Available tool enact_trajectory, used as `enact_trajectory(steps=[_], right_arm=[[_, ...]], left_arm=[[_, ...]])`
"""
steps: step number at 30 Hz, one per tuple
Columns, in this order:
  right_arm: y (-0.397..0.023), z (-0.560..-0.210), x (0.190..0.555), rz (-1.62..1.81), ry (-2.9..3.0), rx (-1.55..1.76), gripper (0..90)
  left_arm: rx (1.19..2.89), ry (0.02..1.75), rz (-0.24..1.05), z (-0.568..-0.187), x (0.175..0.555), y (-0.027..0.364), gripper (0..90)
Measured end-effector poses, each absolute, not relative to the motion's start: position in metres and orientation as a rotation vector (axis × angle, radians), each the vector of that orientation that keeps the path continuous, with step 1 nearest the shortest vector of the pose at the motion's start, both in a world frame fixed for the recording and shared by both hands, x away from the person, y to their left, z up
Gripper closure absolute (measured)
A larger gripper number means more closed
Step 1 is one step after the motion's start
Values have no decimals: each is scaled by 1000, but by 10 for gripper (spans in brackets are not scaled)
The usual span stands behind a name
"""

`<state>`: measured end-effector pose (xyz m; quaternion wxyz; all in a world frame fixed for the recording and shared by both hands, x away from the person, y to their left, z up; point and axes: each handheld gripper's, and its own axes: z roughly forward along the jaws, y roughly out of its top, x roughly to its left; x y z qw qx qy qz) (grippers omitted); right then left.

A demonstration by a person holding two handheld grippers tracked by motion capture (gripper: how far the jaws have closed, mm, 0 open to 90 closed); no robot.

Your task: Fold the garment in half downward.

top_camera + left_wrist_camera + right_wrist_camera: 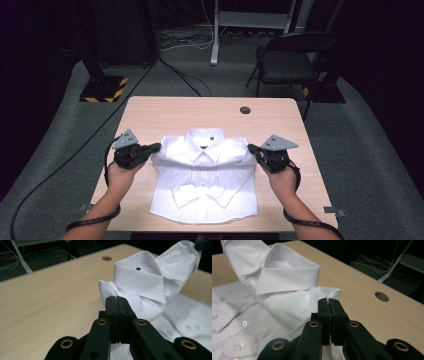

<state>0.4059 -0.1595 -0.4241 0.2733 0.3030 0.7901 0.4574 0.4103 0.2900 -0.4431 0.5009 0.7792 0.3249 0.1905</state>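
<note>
High view looks down and forward over the whole tabletop (150, 107); both gripper views sit low and close, sharing the shirt (150, 277) collar.

Bare worktop (165, 107) lies open behind and beside the shirt (205, 175). Beyond its far edge stands a chair (290, 62) (well apart).

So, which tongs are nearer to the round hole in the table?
Right. The right tongs grip the white shirt at its shoulder, on the same side as the hole. The left tongs grip the opposite shoulder, farther from it.
</note>
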Motion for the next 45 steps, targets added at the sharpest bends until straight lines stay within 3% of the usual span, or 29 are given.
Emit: enact_trajectory(steps=[6,23,37,39,45], right_arm=[[-160,-459,388,1167,2227,826,880],[-165,-510,383,1050,2459,998,866],[-169,-526,392,1036,2477,1048,852],[-171,-525,393,1044,2467,1088,787],[-174,-505,394,1154,2437,1070,721]], left_arm=[[1969,812,401,-476,396,289,885],[2142,884,321,-518,386,289,882],[2150,910,283,-531,395,285,859],[2148,909,302,-528,393,284,767],[2118,875,375,-512,399,280,555]])
